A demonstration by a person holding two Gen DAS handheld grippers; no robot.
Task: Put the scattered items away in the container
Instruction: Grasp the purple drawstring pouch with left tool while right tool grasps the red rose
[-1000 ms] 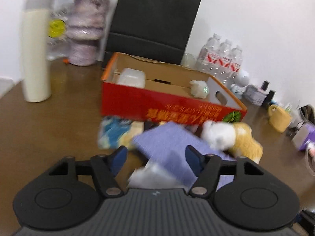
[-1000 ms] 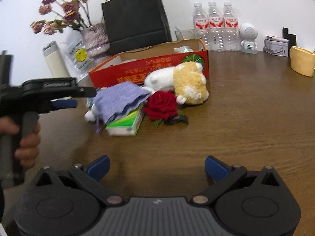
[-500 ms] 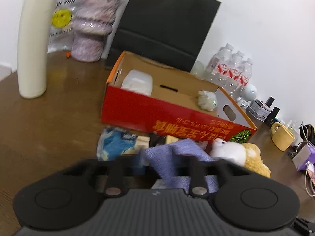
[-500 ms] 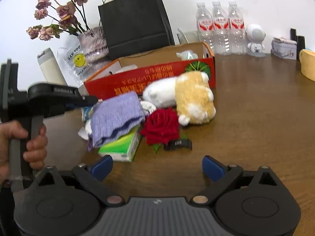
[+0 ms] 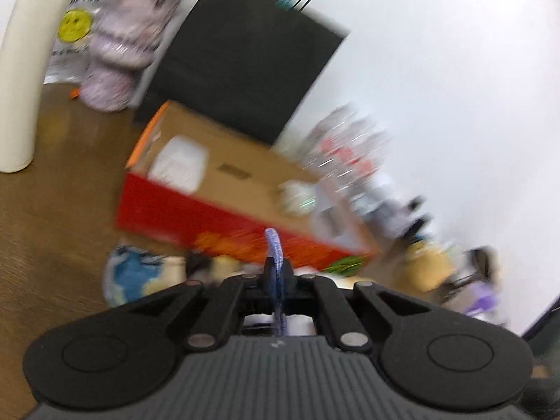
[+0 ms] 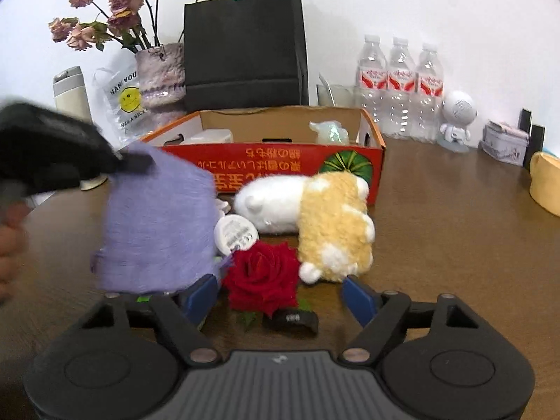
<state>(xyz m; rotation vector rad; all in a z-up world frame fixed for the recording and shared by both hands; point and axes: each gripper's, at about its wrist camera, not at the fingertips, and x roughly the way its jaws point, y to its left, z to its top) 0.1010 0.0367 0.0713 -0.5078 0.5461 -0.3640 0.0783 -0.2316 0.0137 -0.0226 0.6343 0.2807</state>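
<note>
Purple cloth [image 6: 159, 220] pinched in left gripper [image 5: 276, 273] (left view blurred), hiding green packet, right gripper [image 6: 280, 295] closing, nothing gripped.

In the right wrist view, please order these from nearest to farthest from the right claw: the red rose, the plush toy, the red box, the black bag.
1. The red rose, lying between the closing fingers of the right claw.
2. The plush toy, just behind the rose, slightly right.
3. The red box, behind the toy.
4. The black bag, at the wall behind the box.
</note>
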